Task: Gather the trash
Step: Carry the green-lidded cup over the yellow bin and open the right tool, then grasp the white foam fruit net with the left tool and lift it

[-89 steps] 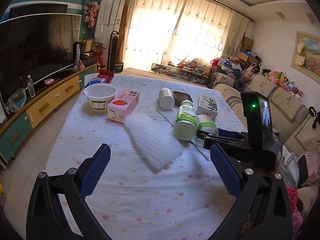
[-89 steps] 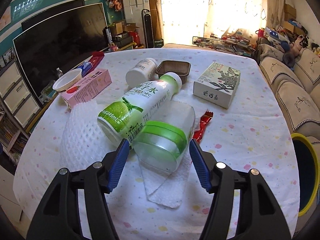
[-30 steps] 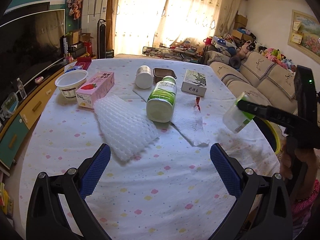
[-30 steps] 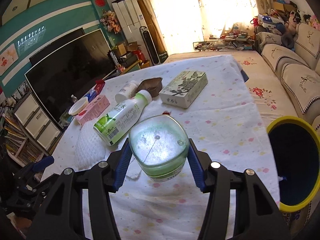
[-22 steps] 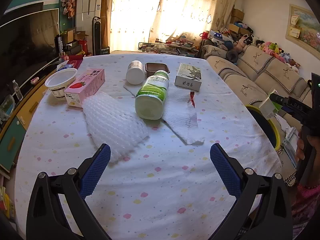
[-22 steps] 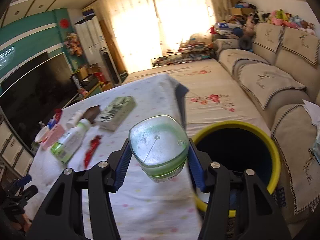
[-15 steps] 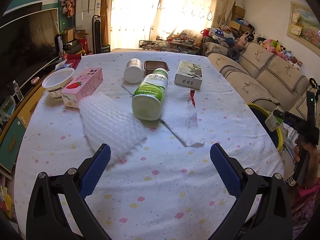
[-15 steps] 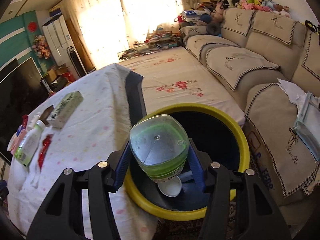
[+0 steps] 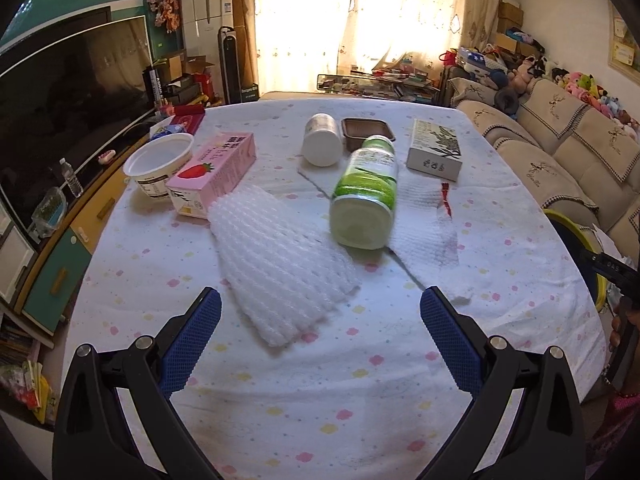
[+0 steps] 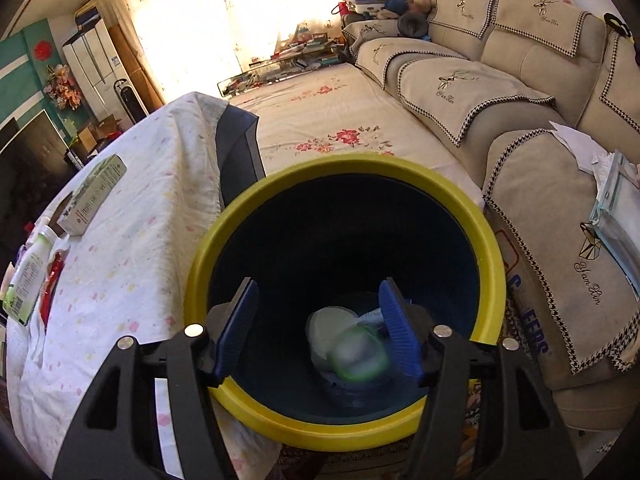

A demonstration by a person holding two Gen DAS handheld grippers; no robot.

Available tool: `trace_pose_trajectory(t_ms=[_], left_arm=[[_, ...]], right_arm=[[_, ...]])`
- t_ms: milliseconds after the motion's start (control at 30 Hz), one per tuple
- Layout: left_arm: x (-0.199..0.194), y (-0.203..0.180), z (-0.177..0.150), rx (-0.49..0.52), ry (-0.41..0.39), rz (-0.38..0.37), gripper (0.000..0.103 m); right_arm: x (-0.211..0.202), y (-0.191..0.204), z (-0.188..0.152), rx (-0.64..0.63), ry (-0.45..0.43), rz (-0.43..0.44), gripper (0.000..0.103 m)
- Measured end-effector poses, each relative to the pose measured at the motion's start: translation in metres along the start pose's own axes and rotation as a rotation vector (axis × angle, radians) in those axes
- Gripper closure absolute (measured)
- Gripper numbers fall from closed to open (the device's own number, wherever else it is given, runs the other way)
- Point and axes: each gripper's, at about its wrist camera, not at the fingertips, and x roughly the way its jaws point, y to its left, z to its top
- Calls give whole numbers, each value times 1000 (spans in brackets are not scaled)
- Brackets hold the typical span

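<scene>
My right gripper point(image 10: 318, 326) is open and empty above the yellow-rimmed bin point(image 10: 280, 188). The clear green-lidded jar point(image 10: 358, 354) is blurred inside the bin, over a white lid. My left gripper point(image 9: 320, 316) is open and empty over the near part of the table. Ahead of it on the table lie a white foam net point(image 9: 280, 256), a green drink bottle point(image 9: 366, 196) on its side, a white paper towel point(image 9: 428, 236), a red wrapper point(image 9: 445, 200), a pink strawberry carton point(image 9: 214, 172) and a white tub point(image 9: 158, 164).
A white bottle point(image 9: 323, 144), a brown tray point(image 9: 366, 130) and a leaf-print box point(image 9: 435, 148) lie at the table's far side. The sofa point(image 10: 540, 128) stands right of the bin. A TV point(image 9: 60, 92) and cabinet stand left of the table.
My right gripper has opened and let go of the jar, which has dropped into the bin. The left gripper has barely moved.
</scene>
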Motion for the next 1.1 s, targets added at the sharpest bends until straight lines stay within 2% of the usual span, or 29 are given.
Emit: trace_pose_trajectory(t_ms=[233,400,533,700,767,867,933,1033,1067,1100], left_arm=[[20,17,13,-6,16,68,5],[48,18,15,-12,85,57,5],[66,23,19,-31,117,69,5],[83,33,21,-81,150,45,5],[87,33,21,-80,150,43,12],[87,30,20,-72,136,18,29],[84,26,20,-52,124,7,51],[78,19,20,-28,114,2,72],[76,18,19,-22,110,4,75],[73,17,18,-19,106,5,84]], right_arm=[[-1,-2,-1,9,7,11,38],[-2,-4,-2,22,21,22,38],[-4,-5,-2,28,12,27,38],[-8,-4,-1,30,0,36,37],[-8,-5,-2,31,2,39,37],[-6,-7,-2,34,9,36,37],[-7,-7,-3,35,9,39,37],[-8,-5,-3,37,5,44,37],[-9,-5,-4,38,4,46,37],[-10,-5,-4,37,1,48,37]])
